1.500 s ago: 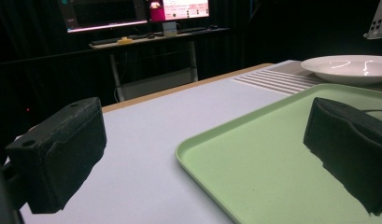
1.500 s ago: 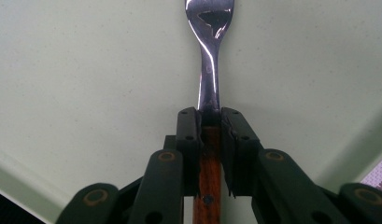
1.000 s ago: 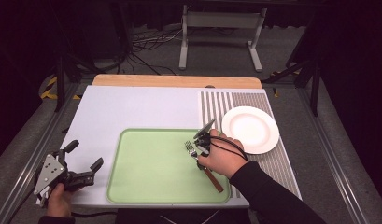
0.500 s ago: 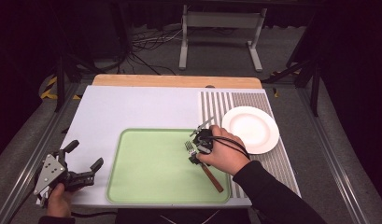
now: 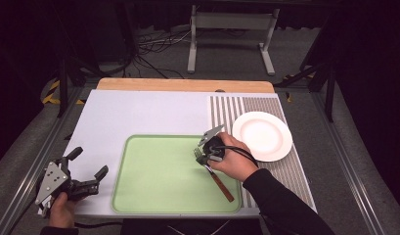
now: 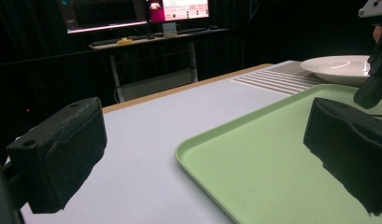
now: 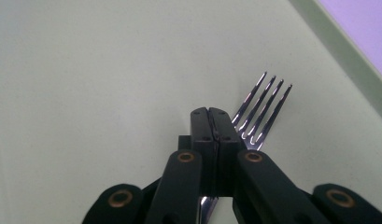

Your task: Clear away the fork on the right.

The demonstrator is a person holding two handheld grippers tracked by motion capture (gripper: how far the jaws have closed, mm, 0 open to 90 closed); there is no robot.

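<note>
My right hand-held gripper low over right part of green tray, jaws pressed together on neck of fork; in right gripper view tines jut past closed jaw tips, flat above tray surface. Fork's brown handle runs toward near right on tray. My left hand-held gripper at near left corner of counter, jaws wide apart, holding nothing. White plate on striped mat, right of tray.
</note>
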